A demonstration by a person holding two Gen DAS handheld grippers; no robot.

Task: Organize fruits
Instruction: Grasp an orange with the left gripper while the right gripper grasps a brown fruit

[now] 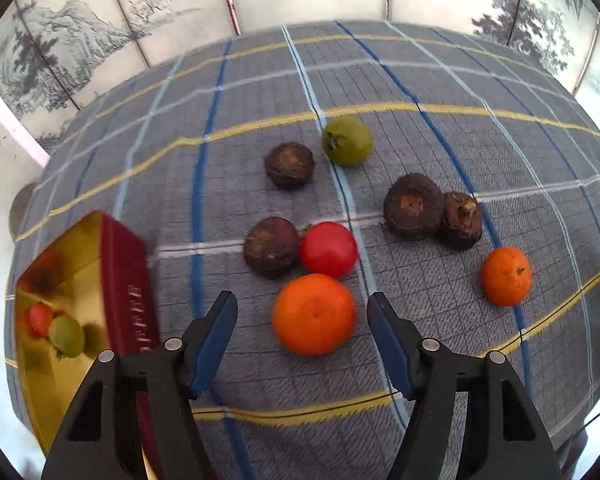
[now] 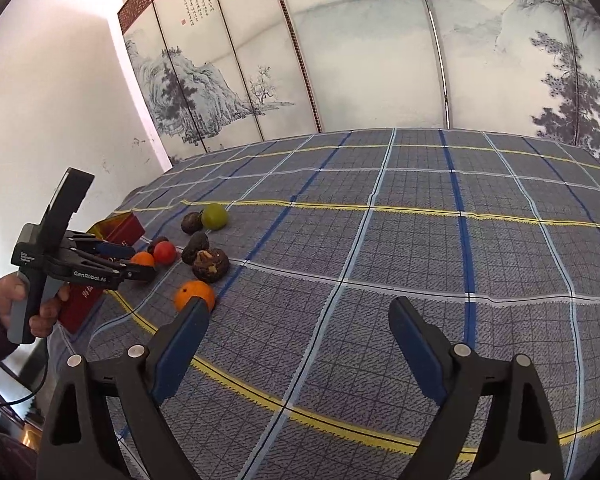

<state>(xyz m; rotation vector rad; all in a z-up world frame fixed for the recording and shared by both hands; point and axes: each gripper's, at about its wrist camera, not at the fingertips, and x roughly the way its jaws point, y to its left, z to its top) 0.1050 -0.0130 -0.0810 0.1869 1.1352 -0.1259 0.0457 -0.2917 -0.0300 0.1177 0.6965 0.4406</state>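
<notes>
Near orange (image 1: 314, 314) sits on the plaid surface (image 1: 260, 92), between the left gripper's (image 1: 302, 316) wide-open jaws, likely next pick. Tomato (image 1: 329, 249) touches it behind. Tin (image 1: 80, 300) at left holds a red and a green fruit. Right gripper (image 2: 298, 320) hangs apart, jaws open, empty.

The tin (image 1: 96, 280) looks like metal, its gold inside glossy and mirror-like, its red outside smooth. The cloth (image 1: 440, 80) is woven and matt, with a rough weave. The oranges (image 1: 314, 314) have a dimpled, faintly shiny peel; the tomato (image 1: 329, 249) is smooth and glossy. The brown fruits (image 1: 414, 205) look rough and dull. The left gripper (image 1: 302, 312) is matt black plastic with blue pads (image 1: 216, 336)
</notes>
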